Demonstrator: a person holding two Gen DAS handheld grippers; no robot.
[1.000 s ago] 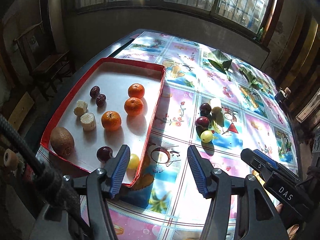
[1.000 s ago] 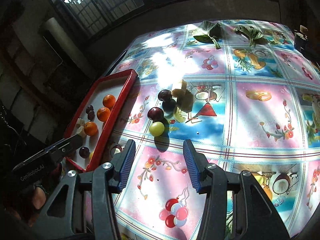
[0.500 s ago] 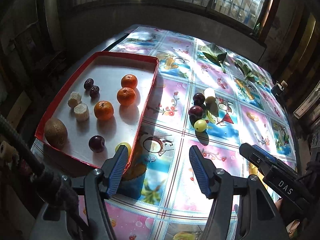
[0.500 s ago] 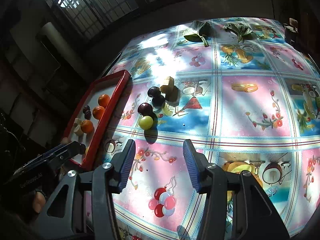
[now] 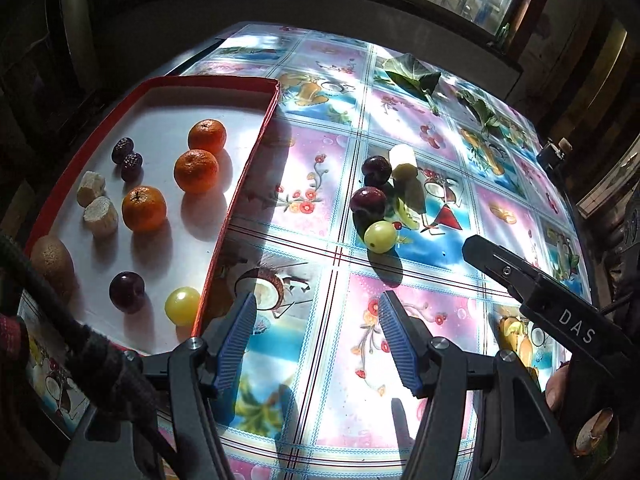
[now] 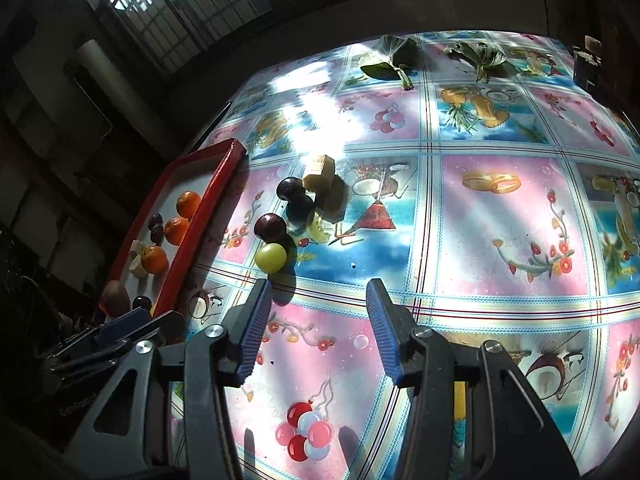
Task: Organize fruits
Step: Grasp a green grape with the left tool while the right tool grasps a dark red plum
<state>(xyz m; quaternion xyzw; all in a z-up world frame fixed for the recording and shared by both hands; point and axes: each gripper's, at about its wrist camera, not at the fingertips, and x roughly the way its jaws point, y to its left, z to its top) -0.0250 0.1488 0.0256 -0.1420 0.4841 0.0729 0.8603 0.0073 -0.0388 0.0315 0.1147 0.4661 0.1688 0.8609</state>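
Note:
A red-rimmed white tray (image 5: 246,168) at the left holds three oranges (image 5: 197,171), two dark dates, two banana pieces, a kiwi (image 5: 50,258), a dark plum (image 5: 127,287) and a yellow fruit (image 5: 182,306). On the tablecloth to its right lie two dark plums (image 5: 368,202), a green grape (image 5: 380,236) and a banana piece (image 5: 402,156). My left gripper (image 5: 316,304) hangs open and empty over the cloth, just right of the tray's near corner. My right gripper (image 6: 319,286) is open with nothing between its pads. The green grape (image 6: 271,258) lies just beyond its left finger.
Green leaves (image 5: 412,74) lie at the table's far side, with a small dark object (image 6: 586,64) at the far right edge. The right gripper's black body (image 5: 560,312) and a hand (image 5: 556,388) fill the left wrist view's lower right. A wall with windows stands behind the table.
My left gripper has drawn away from the tray to the right and a little lower; the yellow fruit, earlier at its left fingertip, lies free in the tray. The right gripper has barely shifted.

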